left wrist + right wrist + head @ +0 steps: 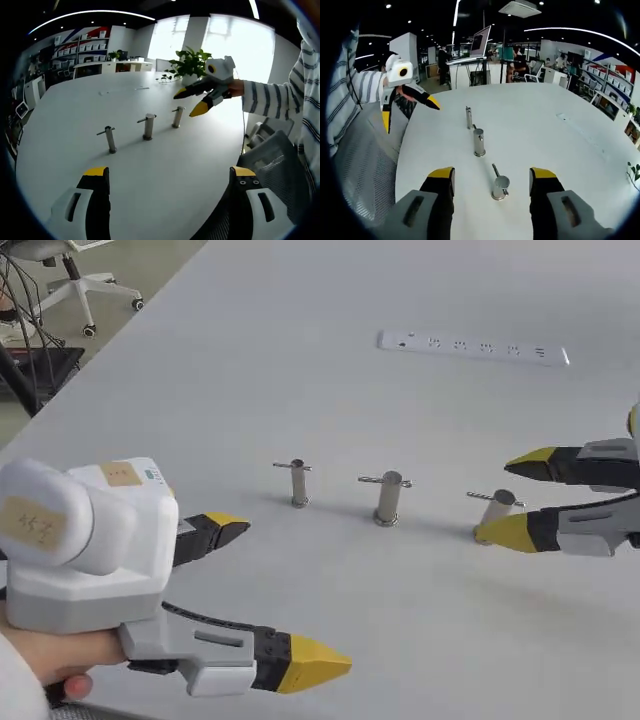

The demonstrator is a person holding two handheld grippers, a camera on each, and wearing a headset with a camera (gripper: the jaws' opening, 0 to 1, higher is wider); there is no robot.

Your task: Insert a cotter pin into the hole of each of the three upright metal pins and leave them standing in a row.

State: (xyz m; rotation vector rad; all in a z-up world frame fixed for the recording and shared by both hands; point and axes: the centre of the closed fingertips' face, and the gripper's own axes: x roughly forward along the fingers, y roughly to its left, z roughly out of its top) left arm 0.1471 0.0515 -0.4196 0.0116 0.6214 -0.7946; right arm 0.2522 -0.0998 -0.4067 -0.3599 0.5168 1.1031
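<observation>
Three upright metal pins stand in a row on the white table: left pin [298,484], middle pin [388,499], right pin [497,507]. A thin cotter pin crosses the top of each. From the left gripper view they are the near pin [110,139], the middle pin [148,126] and the far pin [177,116]. My right gripper [510,497] is open, its jaws on either side of the right pin [499,186] without touching it. My left gripper [285,595] is open and empty near the table's front edge, well short of the left pin.
A white power strip [472,347] lies at the back of the table. An office chair [70,280] stands off the far left corner. A potted plant [190,62] is beyond the table, and a mesh chair [265,150] is by the table edge.
</observation>
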